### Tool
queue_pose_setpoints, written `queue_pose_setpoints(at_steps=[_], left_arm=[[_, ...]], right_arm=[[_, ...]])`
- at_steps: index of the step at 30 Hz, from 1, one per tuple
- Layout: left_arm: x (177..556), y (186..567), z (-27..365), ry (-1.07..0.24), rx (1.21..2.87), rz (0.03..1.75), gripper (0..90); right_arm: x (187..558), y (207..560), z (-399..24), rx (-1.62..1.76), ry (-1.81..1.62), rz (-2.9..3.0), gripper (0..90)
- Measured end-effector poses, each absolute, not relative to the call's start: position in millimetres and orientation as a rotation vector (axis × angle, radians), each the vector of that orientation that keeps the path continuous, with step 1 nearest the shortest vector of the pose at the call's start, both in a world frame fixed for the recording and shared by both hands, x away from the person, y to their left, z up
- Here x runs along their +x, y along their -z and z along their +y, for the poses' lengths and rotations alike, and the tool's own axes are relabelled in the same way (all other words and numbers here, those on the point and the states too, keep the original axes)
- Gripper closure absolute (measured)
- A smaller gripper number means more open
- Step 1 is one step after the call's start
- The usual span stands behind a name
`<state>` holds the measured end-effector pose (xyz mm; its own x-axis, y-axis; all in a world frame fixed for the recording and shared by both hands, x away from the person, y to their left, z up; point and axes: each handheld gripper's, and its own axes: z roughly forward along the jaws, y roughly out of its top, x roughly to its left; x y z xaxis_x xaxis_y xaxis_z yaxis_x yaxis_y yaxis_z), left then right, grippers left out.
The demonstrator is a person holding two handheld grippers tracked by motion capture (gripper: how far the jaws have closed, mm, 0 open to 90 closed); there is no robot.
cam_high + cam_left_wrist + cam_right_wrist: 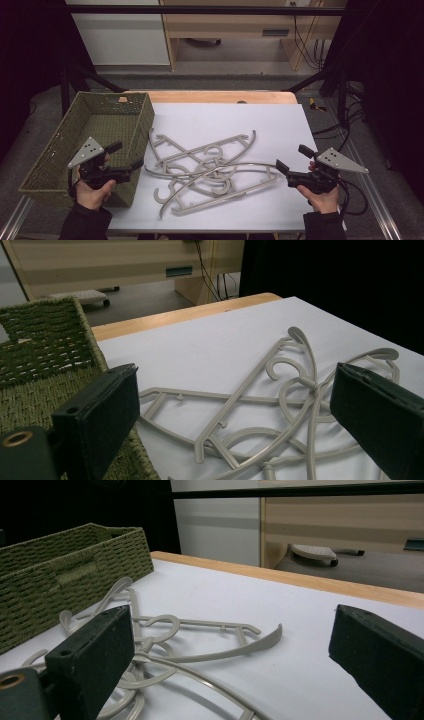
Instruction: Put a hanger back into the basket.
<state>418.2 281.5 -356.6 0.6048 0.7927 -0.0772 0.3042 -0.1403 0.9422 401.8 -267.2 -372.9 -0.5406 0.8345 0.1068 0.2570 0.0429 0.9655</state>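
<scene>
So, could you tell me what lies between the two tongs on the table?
In the high view, the tangled grey hangers lie on the white sheet between them.

Light falls from overhead onto the white table top (225,120), which is the brightest patch in the high view, evenly lit without glare. Both side edges of that frame sink into near black. Shadows under the pale hangers (210,170) are soft and short. The whole high view looks a little grainy and soft. In both gripper views the near black jaws at the bottom corners are slightly blurred, the hangers sharper, the background furniture hazy, and the dark curtain areas lose all detail.
</scene>
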Motion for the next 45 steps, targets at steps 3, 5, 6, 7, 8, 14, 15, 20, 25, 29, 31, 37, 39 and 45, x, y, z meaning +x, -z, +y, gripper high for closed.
queue_pose_setpoints(at_steps=[3, 5, 6, 7, 8, 14, 15, 20, 25, 29, 31, 37, 39, 45], left_arm=[[417.4, 353.9, 279.6, -0.543, 1.723, 0.907, 5.7], [417.2, 352.4, 277.2, -0.541, 1.735, 0.906, 5.7], [417.0, 351.8, 275.9, -0.541, 1.738, 0.908, 5.7], [416.7, 350.6, 273.8, -0.541, 1.749, 0.906, 5.9], [416.4, 349.8, 272.1, -0.539, 1.754, 0.905, 5.9], [417.1, 346.0, 255.0, -0.518, 1.803, 0.885, 6.5], [418.2, 346.1, 248.9, -0.515, 1.827, 0.874, 6.5], [419.5, 348.6, 228.6, -0.492, 1.881, 0.838, 7.6], [422.8, 358.1, 210.2, -0.454, 1.957, 0.819, 8.5], [424.5, 367.4, 195.1, -0.442, 2.036, 0.800, 10.0], [425.7, 372.3, 188.4, -0.423, 2.067, 0.792, 11.4], [429.3, 387.0, 172.5, -0.391, 2.146, 0.791, 16.3], [430.7, 392.6, 167.1, -0.382, 2.171, 0.790, 17.2], [435.5, 407.4, 151.6, -0.366, 2.261, 0.783, 20.5]], right_arm=[[400.6, 370.9, -268.0, 1.091, -1.512, 1.832, 4.5], [400.0, 369.8, -268.9, 1.095, -1.516, 1.827, 4.6], [399.9, 369.5, -269.2, 1.094, -1.513, 1.828, 4.6], [399.7, 369.2, -269.4, 1.094, -1.509, 1.828, 4.6], [399.5, 369.0, -269.5, 1.095, -1.504, 1.827, 4.6], [399.9, 367.4, -266.3, 1.095, -1.509, 1.840, 4.8], [400.5, 367.6, -265.4, 1.090, -1.505, 1.841, 4.7], [399.8, 367.2, -261.6, 1.085, -1.486, 1.864, 4.6], [399.4, 365.8, -258.0, 1.076, -1.498, 1.869, 4.6], [399.9, 366.6, -257.7, 1.077, -1.491, 1.874, 4.6], [400.2, 366.8, -257.5, 1.078, -1.492, 1.875, 4.6], [400.7, 367.8, -257.4, 1.081, -1.484, 1.885, 4.6], [400.9, 368.1, -257.1, 1.082, -1.484, 1.886, 4.5], [401.2, 368.7, -256.8, 1.082, -1.484, 1.889, 4.5]])
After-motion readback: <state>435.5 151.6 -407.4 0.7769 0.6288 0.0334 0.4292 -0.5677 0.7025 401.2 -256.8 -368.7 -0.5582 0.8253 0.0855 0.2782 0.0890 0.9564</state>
